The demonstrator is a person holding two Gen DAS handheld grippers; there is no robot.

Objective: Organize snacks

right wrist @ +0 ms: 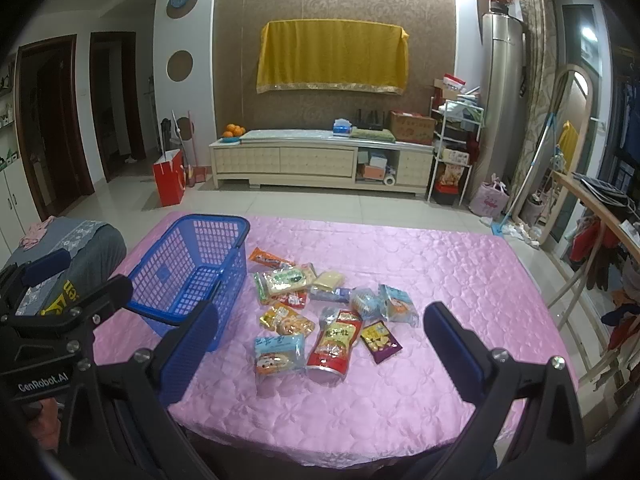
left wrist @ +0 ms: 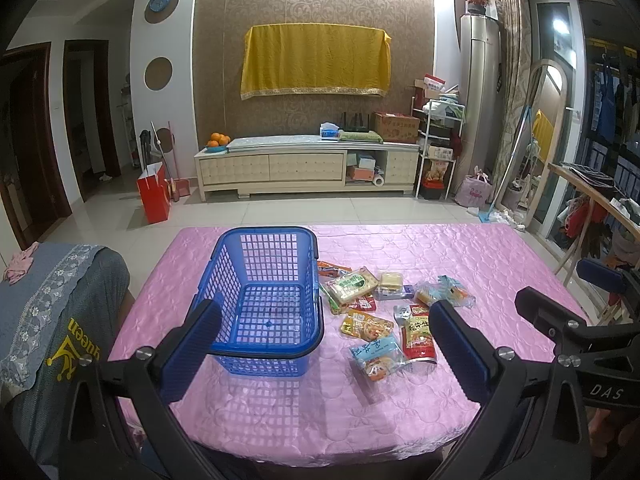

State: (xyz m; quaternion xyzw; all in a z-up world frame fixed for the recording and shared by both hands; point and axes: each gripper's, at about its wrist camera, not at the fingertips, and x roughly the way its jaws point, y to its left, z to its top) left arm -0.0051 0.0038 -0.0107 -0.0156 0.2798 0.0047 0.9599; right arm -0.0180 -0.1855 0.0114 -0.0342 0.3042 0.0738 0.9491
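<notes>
A yellow cloth hangs on the patterned brown wall; below it stands a cream cabinet on pale floor tiles.

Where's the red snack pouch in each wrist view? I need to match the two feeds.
Left wrist: red pouch lies right of centre on the pink cloth, right of the blue basket, just left of the right tong finger.
Right wrist: red pouch lies near centre, between the light-blue packet and the purple packet.
Shared landmark: the blue basket, left of the snack pile in both.
</notes>
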